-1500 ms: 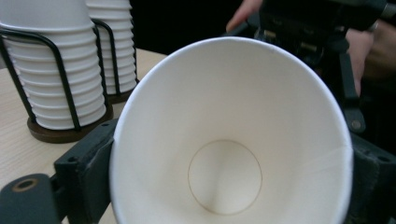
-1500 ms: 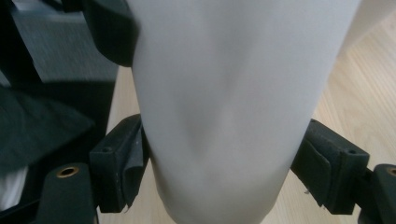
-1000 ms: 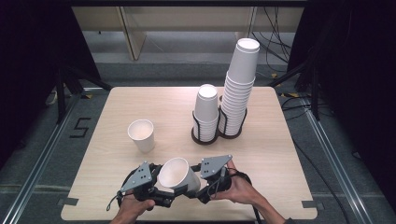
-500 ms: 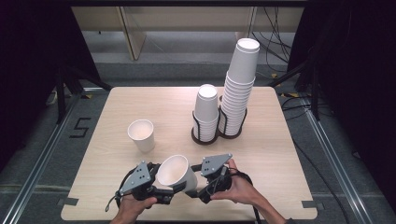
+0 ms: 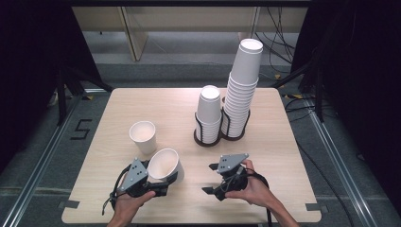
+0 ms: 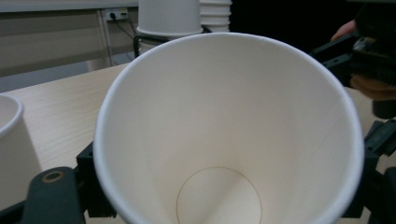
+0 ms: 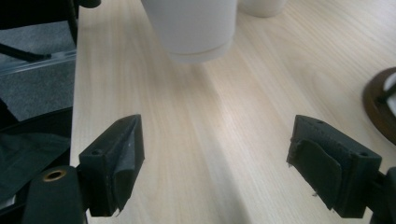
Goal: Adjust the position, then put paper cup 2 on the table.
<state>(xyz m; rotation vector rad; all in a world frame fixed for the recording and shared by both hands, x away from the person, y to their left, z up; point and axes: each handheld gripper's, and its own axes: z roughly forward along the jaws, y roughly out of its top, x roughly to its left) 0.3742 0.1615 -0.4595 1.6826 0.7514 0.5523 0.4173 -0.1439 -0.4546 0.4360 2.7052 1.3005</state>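
A white paper cup [image 5: 165, 164] is held tilted near the table's front edge, mouth up and toward me. My left gripper [image 5: 160, 183] is shut on it, with a black jaw on either side of the cup wall [image 6: 224, 116] in the left gripper view [image 6: 229, 186]. My right gripper [image 5: 209, 178] is a short way to the cup's right, its jaws pointing left at it. It stands open [image 7: 219, 163] with only bare table between its pads [image 7: 116, 163]. The cup's lower part [image 7: 196, 28] shows ahead of it.
A second white cup [image 5: 143, 136] stands upright just behind the held one. Two stacks of cups, short [image 5: 208, 111] and tall [image 5: 242, 87], sit in a black holder [image 5: 208, 138] at the centre back. The holder's base [image 7: 380, 107] is at the right gripper's right.
My right gripper has drawn back to the right, away from the cup. The cup stays in the left gripper and has shifted slightly left and tilted more.
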